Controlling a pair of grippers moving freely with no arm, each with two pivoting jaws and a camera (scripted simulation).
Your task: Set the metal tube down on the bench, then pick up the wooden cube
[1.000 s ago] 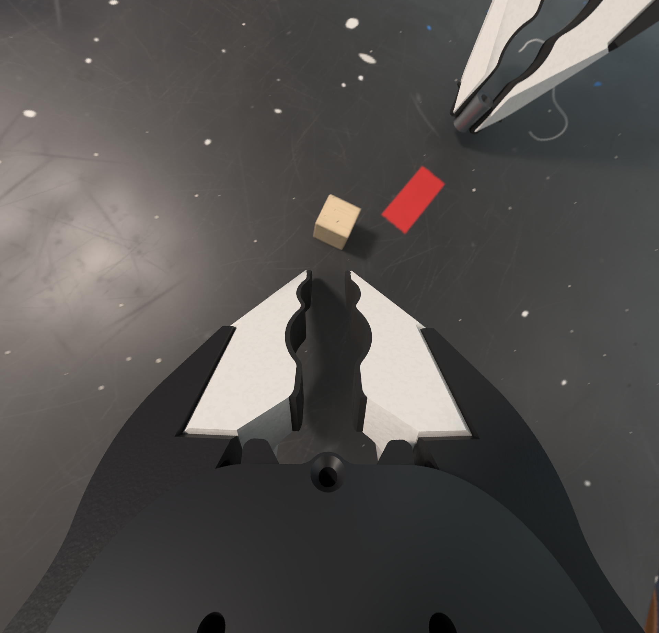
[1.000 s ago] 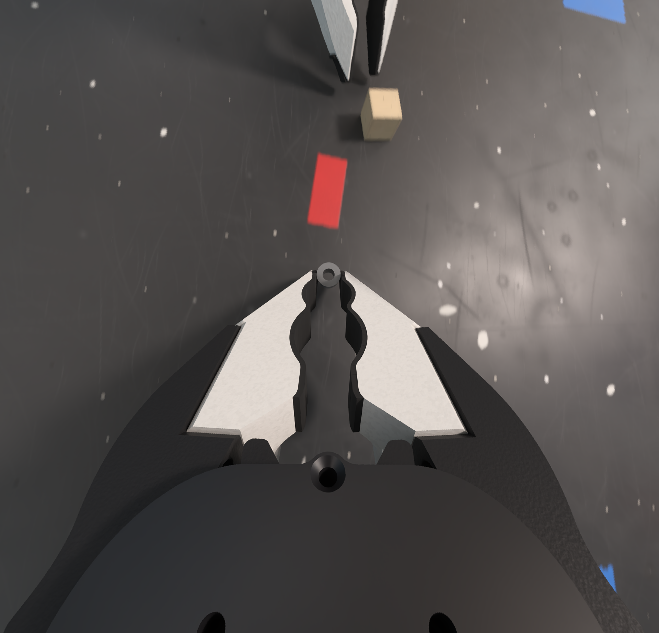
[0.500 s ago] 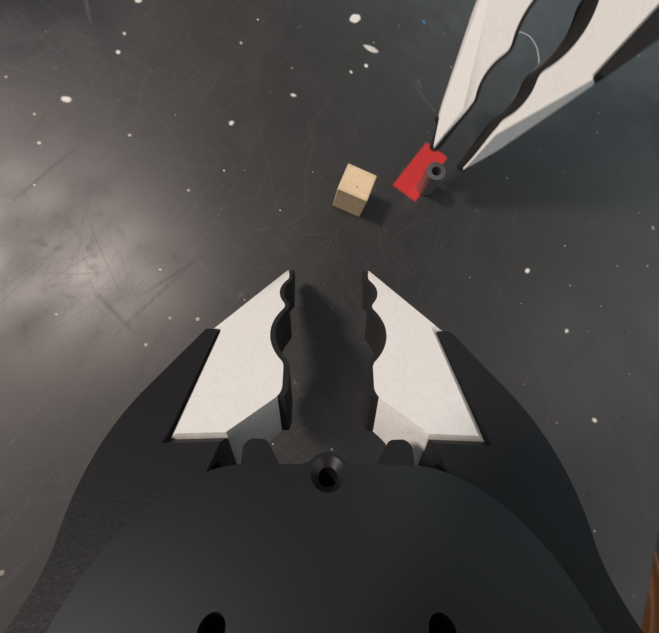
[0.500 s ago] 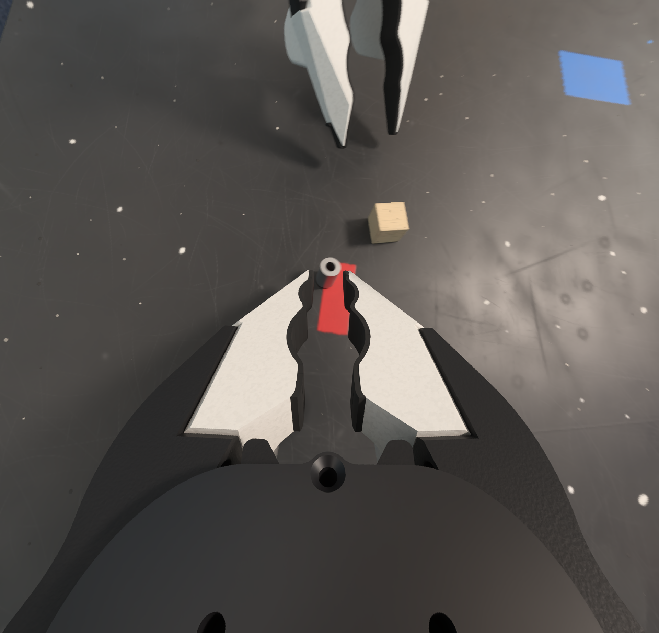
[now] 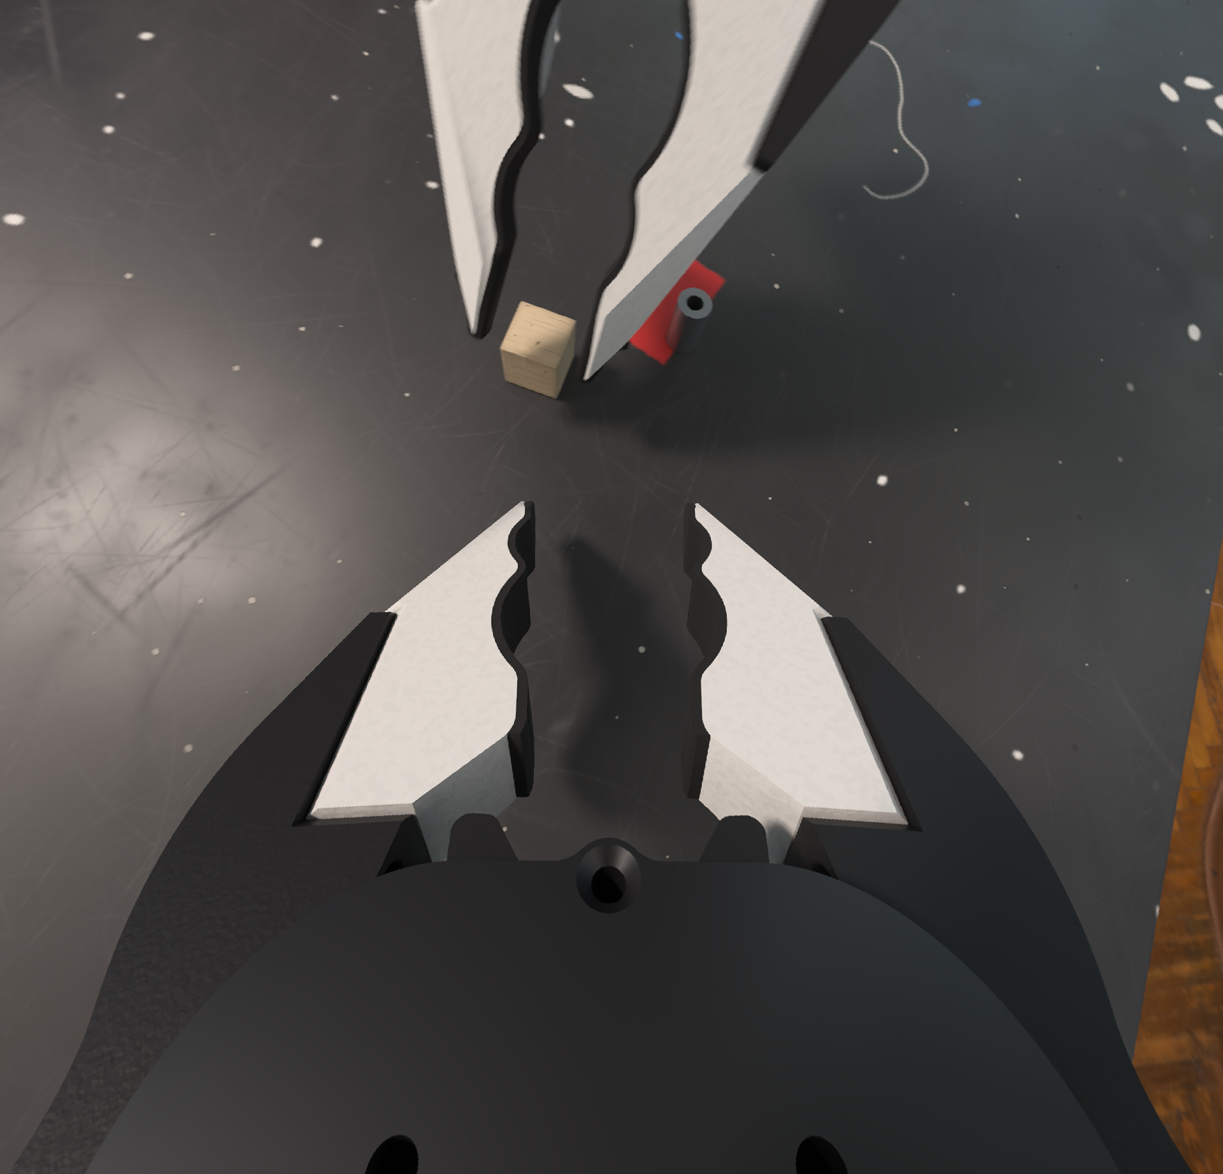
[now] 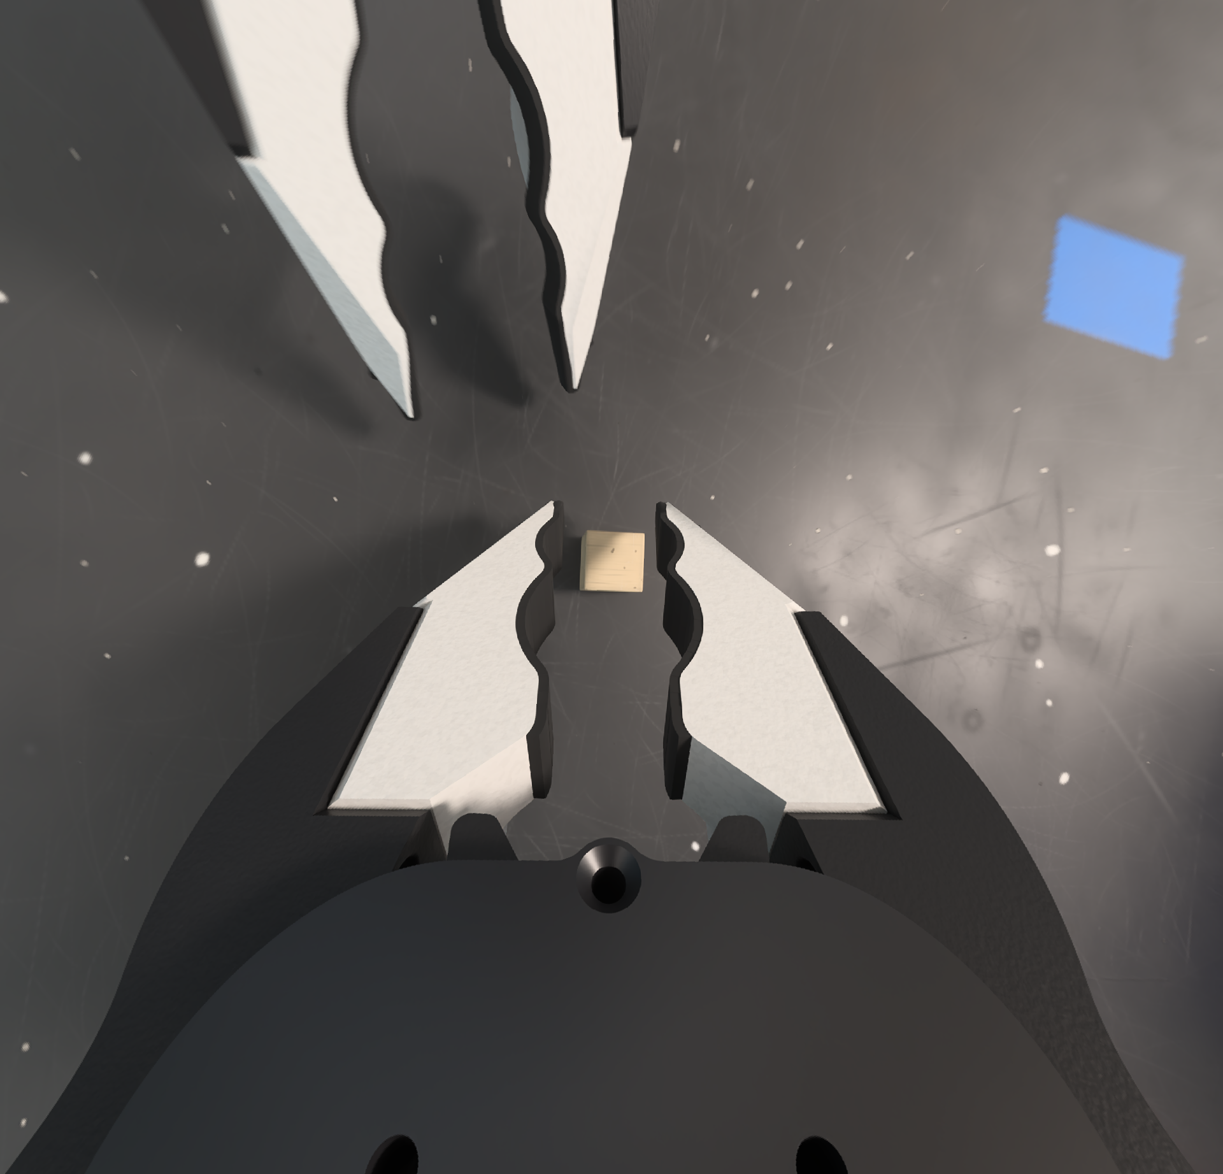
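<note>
While both grippers stood agape, right gripper (image 6: 607, 510) straddled wooden cube (image 6: 612, 561) w/o touching; left gripper (image 5: 610, 505) hung empty nearby; metal tube (image 5: 690, 317) stood upright on red patch (image 5: 662, 329), dark bench (image 5: 265, 480).

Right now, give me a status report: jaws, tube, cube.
Both grippers open. Right gripper straddling wooden cube, not clamped. Metal tube upright on red patch, released. Left gripper clear, nothing blocking.
</note>
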